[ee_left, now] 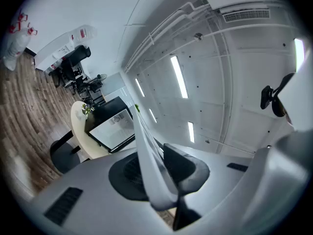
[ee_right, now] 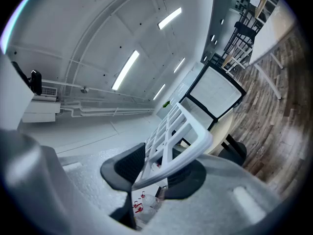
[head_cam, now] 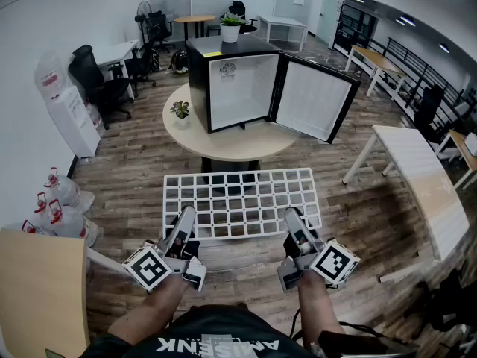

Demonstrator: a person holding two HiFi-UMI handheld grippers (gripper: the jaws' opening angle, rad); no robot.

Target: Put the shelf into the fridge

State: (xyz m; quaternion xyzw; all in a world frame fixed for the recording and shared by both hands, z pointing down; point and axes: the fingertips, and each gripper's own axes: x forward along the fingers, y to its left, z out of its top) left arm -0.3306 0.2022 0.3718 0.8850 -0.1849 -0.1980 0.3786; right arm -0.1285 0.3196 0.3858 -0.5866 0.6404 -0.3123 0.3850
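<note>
I hold a white grid shelf [head_cam: 242, 200] level in front of me by its near edge. My left gripper [head_cam: 182, 218] is shut on the edge's left part, my right gripper [head_cam: 292, 218] on its right part. In the left gripper view the shelf [ee_left: 146, 155] runs edge-on between the pads of the left gripper [ee_left: 156, 175]. The right gripper view shows the shelf's rim [ee_right: 188, 141] clamped by the right gripper [ee_right: 156, 168]. Ahead, a black mini fridge [head_cam: 231, 80] stands on a round table [head_cam: 223, 144] with its door [head_cam: 313, 99] swung open to the right and its white inside bare.
A small potted plant [head_cam: 179, 110] sits on the table left of the fridge, another plant [head_cam: 230, 27] on top of it. A long white table [head_cam: 417, 177] stands at the right. A water dispenser [head_cam: 71, 114] and water bottles [head_cam: 56, 200] line the left wall.
</note>
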